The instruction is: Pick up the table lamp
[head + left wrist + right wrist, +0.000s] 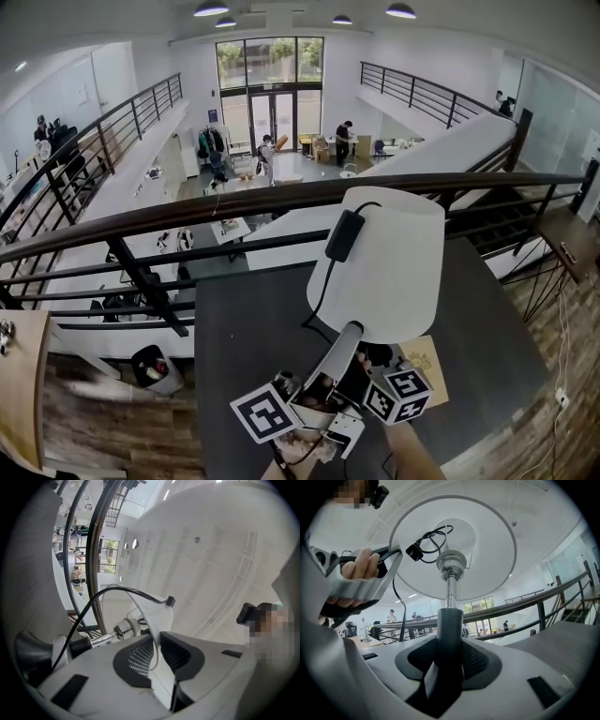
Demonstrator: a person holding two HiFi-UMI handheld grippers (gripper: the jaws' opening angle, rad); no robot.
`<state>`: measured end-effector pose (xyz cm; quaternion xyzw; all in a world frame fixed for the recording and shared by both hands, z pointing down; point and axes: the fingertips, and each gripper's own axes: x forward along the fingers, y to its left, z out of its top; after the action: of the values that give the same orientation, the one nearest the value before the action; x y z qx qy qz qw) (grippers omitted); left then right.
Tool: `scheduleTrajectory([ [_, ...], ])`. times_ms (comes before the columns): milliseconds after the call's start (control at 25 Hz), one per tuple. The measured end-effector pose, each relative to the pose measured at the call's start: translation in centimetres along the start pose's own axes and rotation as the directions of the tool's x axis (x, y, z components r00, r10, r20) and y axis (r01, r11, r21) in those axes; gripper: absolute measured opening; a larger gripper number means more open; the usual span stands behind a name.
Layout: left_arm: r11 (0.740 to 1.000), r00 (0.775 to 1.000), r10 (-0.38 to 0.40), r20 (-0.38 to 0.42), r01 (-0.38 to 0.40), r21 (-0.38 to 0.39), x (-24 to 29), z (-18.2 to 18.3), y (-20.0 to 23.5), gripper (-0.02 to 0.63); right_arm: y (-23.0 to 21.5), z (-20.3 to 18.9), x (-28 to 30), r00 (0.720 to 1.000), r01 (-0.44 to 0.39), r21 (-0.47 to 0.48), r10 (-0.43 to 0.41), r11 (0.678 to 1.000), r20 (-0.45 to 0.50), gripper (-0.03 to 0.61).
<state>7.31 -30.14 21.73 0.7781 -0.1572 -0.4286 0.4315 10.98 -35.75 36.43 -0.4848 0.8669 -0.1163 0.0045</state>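
Clamping dark lamp stem (449,616), right gripper (449,660) jaws pressed on it. Left gripper (157,651) pinched white shade (159,616) rim. Table lamp (384,262) upright over dark table (244,319), base hidden, black cable (319,295) hanging; railing (187,214) beyond.

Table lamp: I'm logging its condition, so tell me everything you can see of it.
The table lamp has a smooth white tapered shade, a chrome fitting under it and a dark stem. A black cord with an inline switch drapes over the shade. The right gripper is clamped on the stem; the left gripper pinches the shade's rim. It is tilted; its base is hidden.
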Motion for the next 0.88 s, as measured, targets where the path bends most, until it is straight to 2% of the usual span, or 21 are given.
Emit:
scheduleTrajectory([
  [880,1.0,1.0,-0.001,0.002,0.001,-0.002,0.02,-0.54,-0.35,0.079,-0.04,0.08,-0.45,1.0,-0.005,0.003,0.005,1.0,0.0,0.17],
])
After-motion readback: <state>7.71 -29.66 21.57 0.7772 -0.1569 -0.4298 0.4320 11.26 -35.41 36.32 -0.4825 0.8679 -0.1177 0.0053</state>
